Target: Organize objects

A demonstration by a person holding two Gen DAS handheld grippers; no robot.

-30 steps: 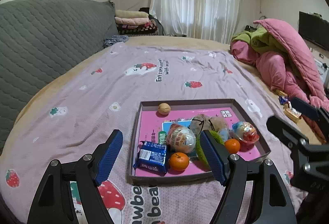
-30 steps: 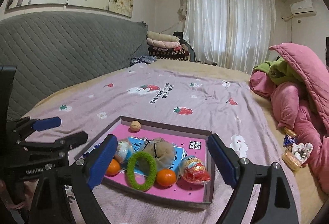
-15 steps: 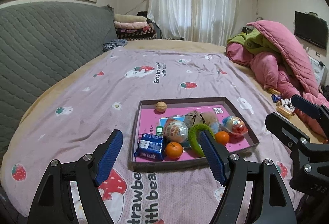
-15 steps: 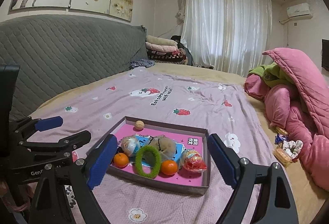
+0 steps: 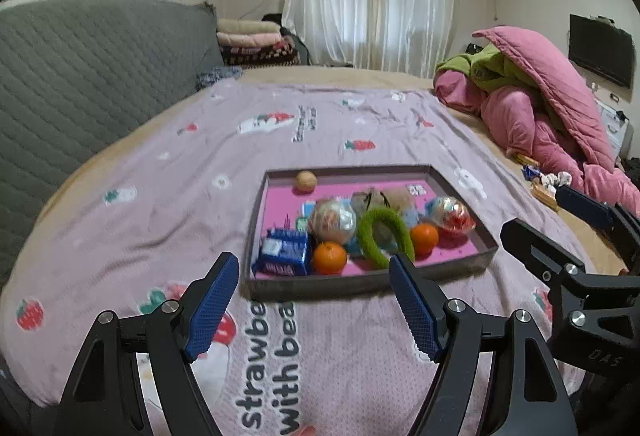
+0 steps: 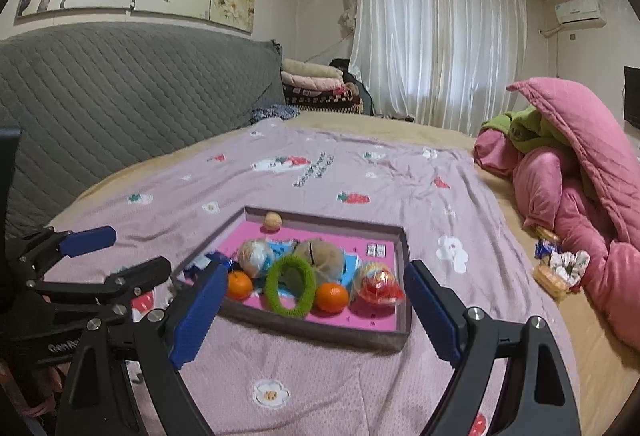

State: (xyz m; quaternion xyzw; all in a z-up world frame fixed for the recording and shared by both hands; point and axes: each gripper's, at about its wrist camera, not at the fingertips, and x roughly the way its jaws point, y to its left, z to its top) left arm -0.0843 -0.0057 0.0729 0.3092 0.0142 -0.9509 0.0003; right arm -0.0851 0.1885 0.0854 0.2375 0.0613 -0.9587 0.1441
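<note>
A shallow grey tray with a pink floor lies on the lilac bedspread. It holds two oranges, a green fuzzy ring, a blue snack packet, clear wrapped balls, a plush pouch and a walnut. My left gripper hangs open short of the tray's near wall, nothing between its fingers. My right gripper is open too, in front of the tray. Each gripper appears at the edge of the other's view.
A grey quilted headboard runs along the left. A heap of pink and green quilts lies at the right, with small wrapped snacks beside it at the bed's edge. Folded blankets sit by the curtain.
Both grippers have drawn back from the tray, which now looks smaller and farther off. Their jaws kept the same width. Nothing in the tray has moved.
</note>
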